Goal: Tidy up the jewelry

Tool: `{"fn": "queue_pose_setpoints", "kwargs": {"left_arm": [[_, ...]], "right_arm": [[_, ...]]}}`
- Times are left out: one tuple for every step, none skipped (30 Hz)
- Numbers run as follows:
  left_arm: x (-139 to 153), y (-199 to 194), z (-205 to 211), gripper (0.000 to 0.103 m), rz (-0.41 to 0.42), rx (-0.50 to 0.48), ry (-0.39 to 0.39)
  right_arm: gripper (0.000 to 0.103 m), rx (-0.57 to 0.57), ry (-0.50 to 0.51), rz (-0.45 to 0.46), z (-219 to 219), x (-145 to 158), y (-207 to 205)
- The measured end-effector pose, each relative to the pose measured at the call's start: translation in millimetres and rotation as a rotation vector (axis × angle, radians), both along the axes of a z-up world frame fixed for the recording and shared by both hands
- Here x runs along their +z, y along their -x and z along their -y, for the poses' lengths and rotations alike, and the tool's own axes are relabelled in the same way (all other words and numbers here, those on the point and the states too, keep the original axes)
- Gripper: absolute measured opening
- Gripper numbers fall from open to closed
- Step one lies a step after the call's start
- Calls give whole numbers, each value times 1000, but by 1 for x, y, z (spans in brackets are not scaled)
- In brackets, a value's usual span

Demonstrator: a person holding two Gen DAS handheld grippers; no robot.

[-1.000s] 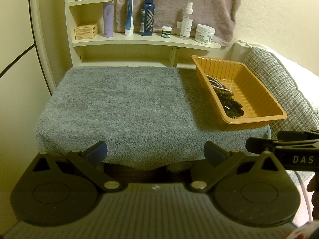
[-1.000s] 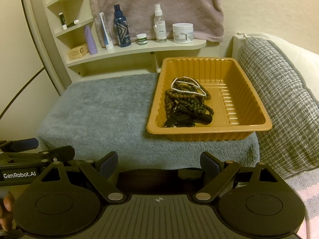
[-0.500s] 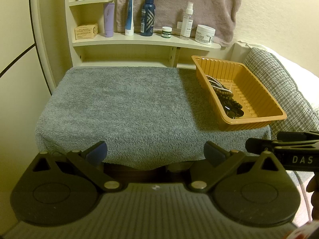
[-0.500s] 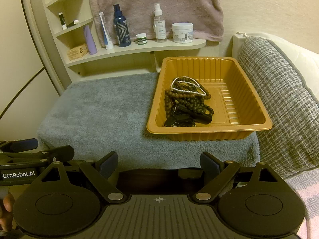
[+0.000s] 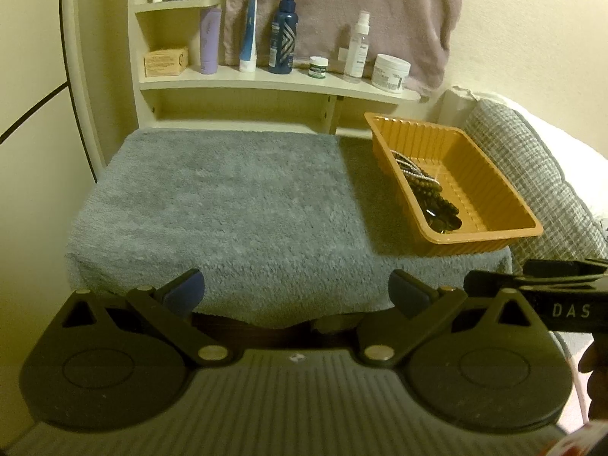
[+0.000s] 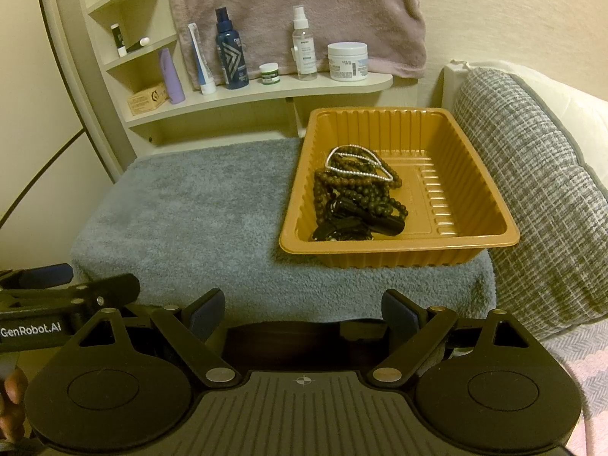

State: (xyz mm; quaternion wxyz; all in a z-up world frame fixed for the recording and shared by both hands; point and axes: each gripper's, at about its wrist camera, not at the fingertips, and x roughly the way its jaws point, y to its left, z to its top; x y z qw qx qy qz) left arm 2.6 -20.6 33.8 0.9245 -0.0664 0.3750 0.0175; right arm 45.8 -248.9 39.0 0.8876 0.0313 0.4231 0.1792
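Note:
An orange plastic tray (image 6: 471, 174) (image 5: 490, 186) sits at the right end of a grey towel-covered table (image 6: 190, 205) (image 5: 235, 197). Inside the tray lies a tangled heap of jewelry: dark brown bead strands (image 6: 357, 193) (image 5: 433, 193), a silver chain (image 6: 355, 161) (image 5: 408, 167) on top, and black pieces (image 6: 349, 224) toward the near wall. My right gripper (image 6: 300, 313) hangs open short of the table's near edge, nothing between its fingers. My left gripper (image 5: 296, 290) is likewise open and bare, facing the towel's bare left part.
A curved shelf (image 6: 266, 93) behind the table holds bottles, jars and a small box. A mauve towel (image 6: 296, 11) hangs on the wall. A grey woven cushion (image 6: 532, 190) flanks the tray on the right. Each gripper shows at the edge of the other's view.

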Motion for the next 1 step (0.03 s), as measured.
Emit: {"fn": "queue_pose_setpoints", "kwargs": {"left_arm": [[0, -1, 0, 103, -3, 0, 2]], "right_arm": [[89, 1, 0, 0, 0, 0, 0]]}}
